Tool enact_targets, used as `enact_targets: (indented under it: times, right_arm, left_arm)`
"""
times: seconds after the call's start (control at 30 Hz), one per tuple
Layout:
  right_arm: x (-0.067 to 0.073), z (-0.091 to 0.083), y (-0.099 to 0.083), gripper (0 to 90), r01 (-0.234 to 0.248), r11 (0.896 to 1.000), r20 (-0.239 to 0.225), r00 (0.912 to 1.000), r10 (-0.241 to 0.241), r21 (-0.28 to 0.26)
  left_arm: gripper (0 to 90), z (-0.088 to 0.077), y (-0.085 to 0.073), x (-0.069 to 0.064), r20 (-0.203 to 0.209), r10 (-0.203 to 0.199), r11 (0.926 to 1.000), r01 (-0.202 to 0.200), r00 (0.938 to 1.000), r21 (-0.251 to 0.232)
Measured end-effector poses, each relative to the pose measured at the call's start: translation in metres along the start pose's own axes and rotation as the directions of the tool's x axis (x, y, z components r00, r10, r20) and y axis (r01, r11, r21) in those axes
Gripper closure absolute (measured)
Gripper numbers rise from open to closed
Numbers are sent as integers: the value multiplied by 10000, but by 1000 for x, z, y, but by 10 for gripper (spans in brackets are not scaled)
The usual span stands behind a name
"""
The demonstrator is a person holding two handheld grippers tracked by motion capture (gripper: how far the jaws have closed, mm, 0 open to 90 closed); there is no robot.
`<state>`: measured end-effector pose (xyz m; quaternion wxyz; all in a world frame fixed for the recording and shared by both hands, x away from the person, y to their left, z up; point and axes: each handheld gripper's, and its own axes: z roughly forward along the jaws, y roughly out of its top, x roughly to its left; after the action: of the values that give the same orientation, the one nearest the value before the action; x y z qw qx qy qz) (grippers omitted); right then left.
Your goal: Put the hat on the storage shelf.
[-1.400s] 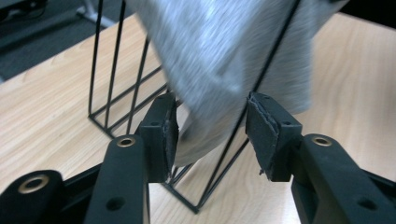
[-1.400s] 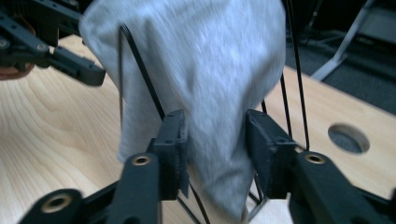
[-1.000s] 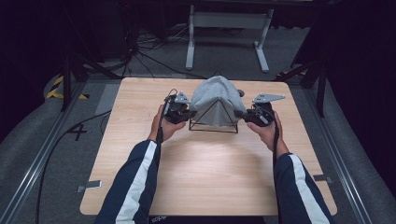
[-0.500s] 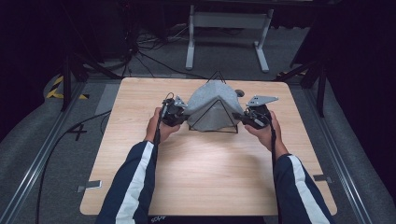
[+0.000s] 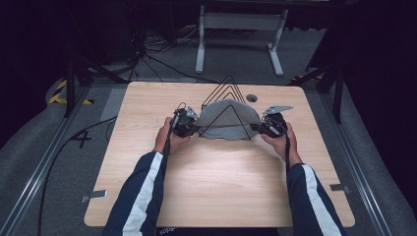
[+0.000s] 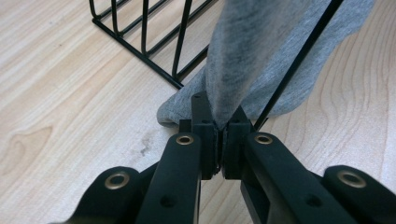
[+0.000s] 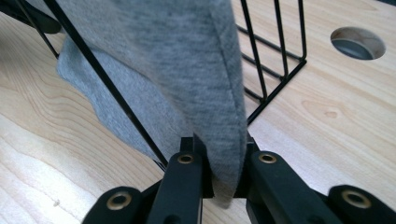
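Two grippers, one garment, one rack, listed from left to right across the wooden table (image 5: 147, 196).

Left gripper (image 5: 185, 123): held in the person's left hand (image 5: 166, 140), jaws pinched tight on the left edge of the grey cloth (image 5: 227, 117); in the left gripper view the fabric (image 6: 261, 51) rises straight out of the closed jaws.

Grey cloth: stretched between both grippers at mid-table, inside the black wire rack (image 5: 227, 93), behind its front triangular wire and low against the tabletop. A fold of it rests on the wood just beside the rack's base rail (image 6: 140, 56).

Black wire rack: several triangular loops on a base, standing upright near the table's far edge.

Right gripper (image 5: 268, 127): in the right hand (image 5: 282, 142), jaws clamped on the cloth's right edge (image 7: 205, 70).

Round hole (image 5: 252, 98) in the tabletop: just behind the rack, to its right.

Progress, as a judgement: the cloth is gripped, spread and already set into the rack; what seems left is settling it between the wires and letting go on both sides.

Markings: no brand or label is readable on cloth, rack or grippers. A painted "4" (image 5: 81, 139) lies on the floor to the table's left.
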<state>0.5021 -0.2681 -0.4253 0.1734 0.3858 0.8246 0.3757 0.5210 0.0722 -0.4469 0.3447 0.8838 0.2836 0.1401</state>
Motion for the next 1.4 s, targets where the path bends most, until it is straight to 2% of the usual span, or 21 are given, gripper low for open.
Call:
enact_targets:
  times: [0.1, 0.2, 0.33, 0.5, 0.63, 0.73, 0.8, 0.87, 1.03, 1.2, 1.27, 1.4]
  right_arm:
    - [2, 1, -2, 864, -44, 10000, -63, 10000, 43, -23]
    - [4, 0, -2, 815, 35, 10000, 175, 9998, -36, 34]
    - [4, -7, -3, 789, 102, 9999, 325, 9994, -104, 60]
    - [7, -14, -3, 789, 450, 9989, 415, 9981, -456, 144]
    - [11, -21, -1, 780, 724, 9970, 462, 9962, -736, 275]
    - [13, -27, 0, 778, 876, 9959, 459, 9950, -885, 229]
    - [14, -33, 0, 773, 1035, 9943, 435, 9936, -1046, 260]
    - [14, -35, 0, 770, 1022, 9944, 411, 9938, -1033, 273]
    - [17, -47, 1, 755, 1245, 9919, 368, 9914, -1254, 262]
    - [22, -54, -1, 745, 1495, 9882, 328, 9880, -1506, 347]
    - [25, -55, -3, 739, 1653, 9853, 268, 9857, -1666, 441]
    - [29, -59, -9, 716, 1725, 9838, 142, 9847, -1734, 480]
  left_arm:
    - [870, -2, -2, -1, -3, -6, 10000, 6, 10000, -40]
    - [843, -8, -5, -2, -117, -25, 9999, 23, 9999, -169]
    - [836, -22, -10, 0, -154, 194, 9997, -196, 9997, -156]
    - [847, -36, -15, 1, -300, 332, 9992, -339, 9990, -208]
    - [849, -47, -17, 1, -386, 516, 9986, -518, 9979, -57]
    - [843, -56, -19, 1, -465, 646, 9979, -649, 9968, -59]
    - [841, -64, -20, 0, -502, 885, 9961, -884, 9948, 29]
    - [840, -66, -20, -1, -505, 984, 9951, -981, 9939, 82]
    - [831, -80, -21, -8, -413, 1319, 9913, -1316, 9904, 95]
    - [824, -86, -22, -15, -348, 1600, 9871, -1596, 9865, 128]
    - [818, -89, -24, -17, -305, 1707, 9851, -1699, 9849, 282]
    - [794, -90, -30, -19, -273, 1666, 9858, -1658, 9857, 270]
